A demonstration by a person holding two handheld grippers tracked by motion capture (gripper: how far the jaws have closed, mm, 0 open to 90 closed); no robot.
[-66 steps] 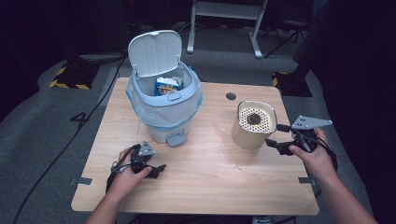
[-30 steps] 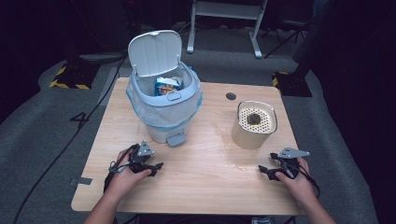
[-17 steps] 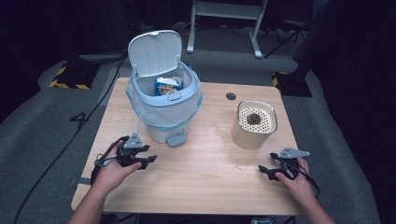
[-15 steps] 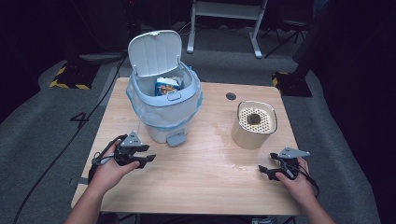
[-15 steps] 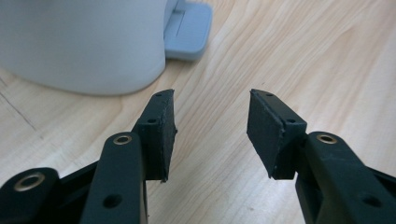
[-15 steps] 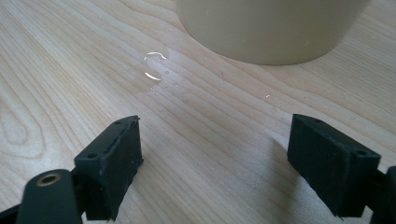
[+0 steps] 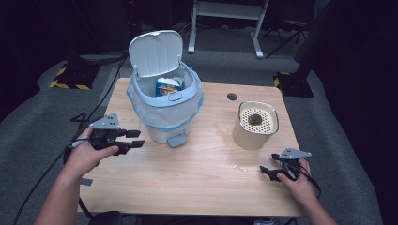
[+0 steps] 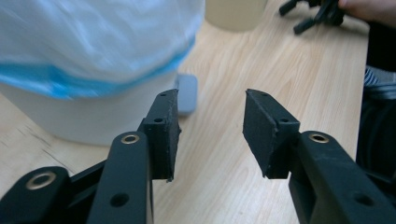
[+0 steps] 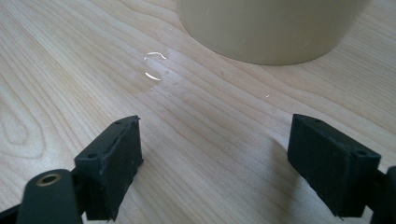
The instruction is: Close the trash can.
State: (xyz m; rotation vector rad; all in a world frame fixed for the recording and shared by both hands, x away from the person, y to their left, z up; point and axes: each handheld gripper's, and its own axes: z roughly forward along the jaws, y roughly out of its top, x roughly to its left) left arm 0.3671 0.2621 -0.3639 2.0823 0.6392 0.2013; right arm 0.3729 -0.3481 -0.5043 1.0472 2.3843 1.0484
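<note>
We cannot make out what the dark lump (image 7: 255, 119) on the beige container (image 7: 255, 125) beyond the right tool (image 7: 266, 171) is. Ahead of the left tool (image 8: 211, 135), the bin (image 8: 93, 60) is blurred and cropped by the frame's top edge.

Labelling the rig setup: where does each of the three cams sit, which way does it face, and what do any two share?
High view: fixed above the person's side, looking forward and down on the wooden table; forearms, left gripper and right gripper show.
Left gripper view: rides the left gripper, facing the lined bin; own open jaws show.
Right gripper view: rides the right gripper, low over the table, facing the beige container; own open jaws show.
Shared: bin and container appear in the high view.
</note>
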